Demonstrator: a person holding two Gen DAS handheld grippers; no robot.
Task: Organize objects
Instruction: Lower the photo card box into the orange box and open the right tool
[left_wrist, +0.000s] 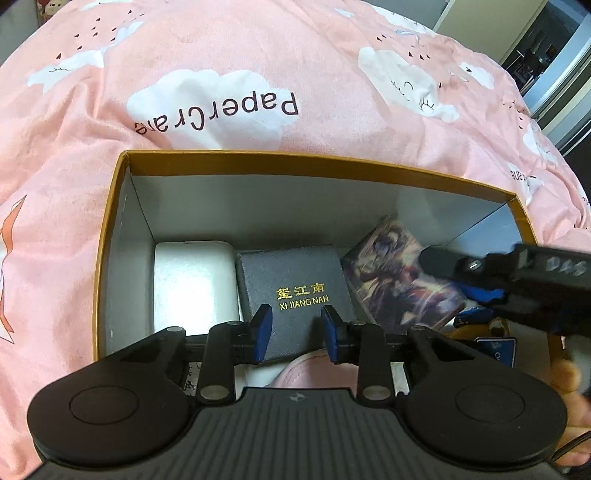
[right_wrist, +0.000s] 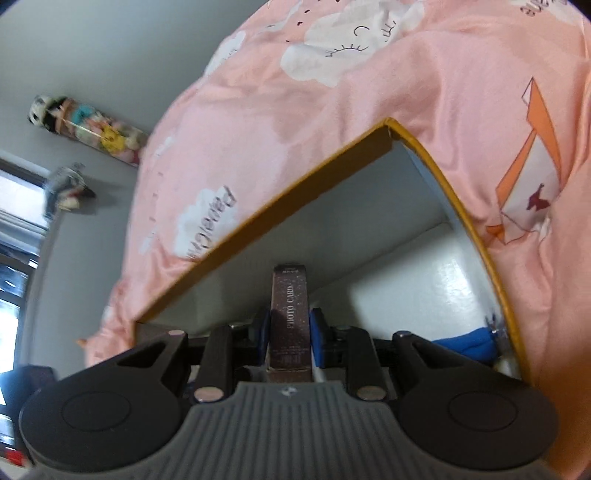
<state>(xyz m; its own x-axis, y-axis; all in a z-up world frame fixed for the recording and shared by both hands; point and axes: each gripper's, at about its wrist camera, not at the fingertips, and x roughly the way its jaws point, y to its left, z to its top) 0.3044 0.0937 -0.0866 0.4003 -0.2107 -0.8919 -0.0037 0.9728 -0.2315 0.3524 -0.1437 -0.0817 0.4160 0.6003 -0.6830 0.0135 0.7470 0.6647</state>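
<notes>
An open cardboard box with a gold rim (left_wrist: 110, 206) sits on the pink bedding. Inside lie a white case (left_wrist: 192, 280), a grey "XI JIANG NAN" box (left_wrist: 295, 280) and a picture-printed card box (left_wrist: 399, 280). My left gripper (left_wrist: 297, 332) is open and empty, just above the grey box. My right gripper (right_wrist: 288, 336) is shut on the edges of a brown "PHOTO CARD" box (right_wrist: 288, 306), held inside the cardboard box (right_wrist: 295, 184). In the left wrist view the right gripper (left_wrist: 517, 273) reaches in from the right over the picture box.
Pink cloud-print bedding (left_wrist: 258, 66) surrounds the box on all sides. A blue item (right_wrist: 465, 343) lies at the box's side wall. Small blue objects (left_wrist: 495, 347) sit at the near right corner. A wall with plush toys (right_wrist: 85, 125) is at the left.
</notes>
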